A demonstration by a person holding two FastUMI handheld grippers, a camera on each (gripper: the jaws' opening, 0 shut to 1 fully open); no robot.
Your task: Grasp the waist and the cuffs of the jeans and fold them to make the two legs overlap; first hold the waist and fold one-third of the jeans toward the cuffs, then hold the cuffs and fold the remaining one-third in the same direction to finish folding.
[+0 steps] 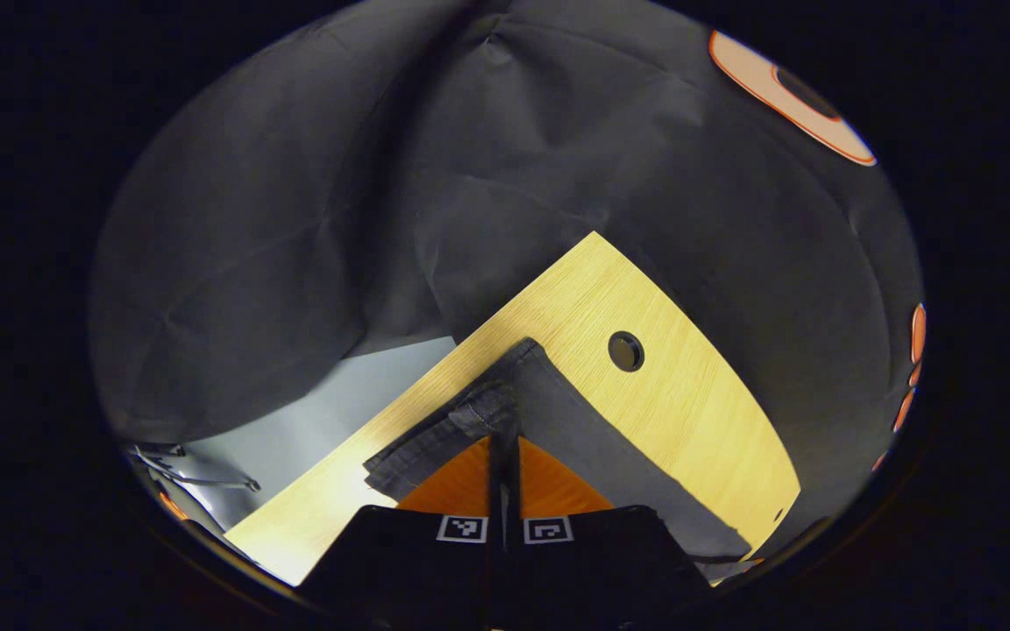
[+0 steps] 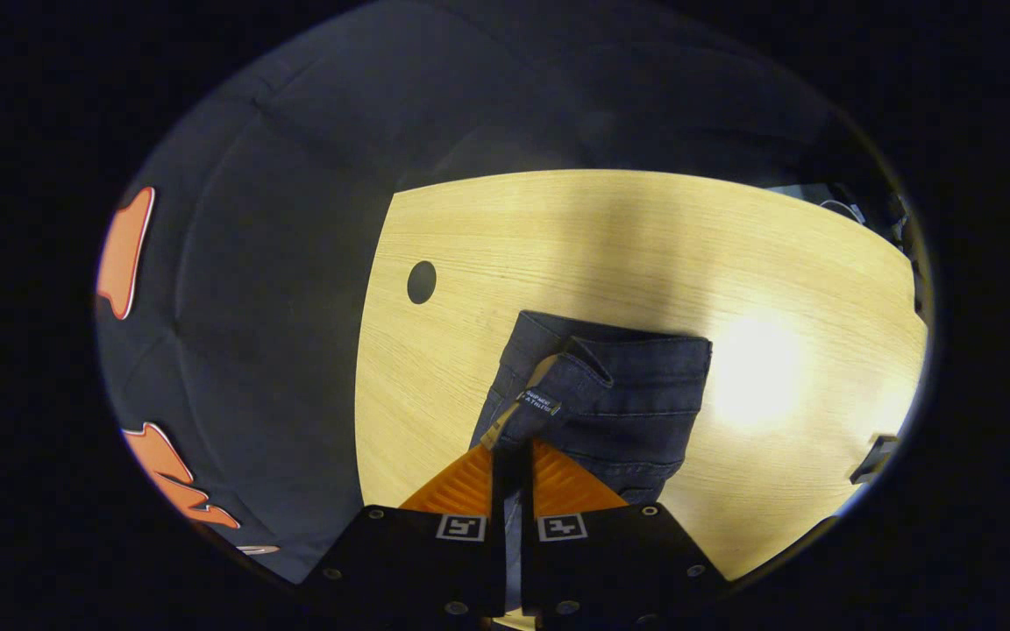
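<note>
Dark grey jeans (image 1: 593, 438) lie on the light wooden table (image 1: 689, 386). In the left gripper view my left gripper (image 1: 503, 443) is shut on a hemmed edge of the jeans, likely the cuffs, lifted a little off the table. In the right gripper view the jeans (image 2: 636, 394) show their waist end, with the waistband turned out and a small label. There my right gripper (image 2: 512, 447) is shut on the waistband near that label. The rest of the cloth runs under the fingers, hidden.
A round cable hole (image 1: 625, 350) (image 2: 421, 282) sits in the table near the jeans. The table's edge (image 1: 356, 438) drops to a pale floor (image 1: 295, 421) with some cables. A small dark object (image 2: 873, 460) lies at the table's far right edge.
</note>
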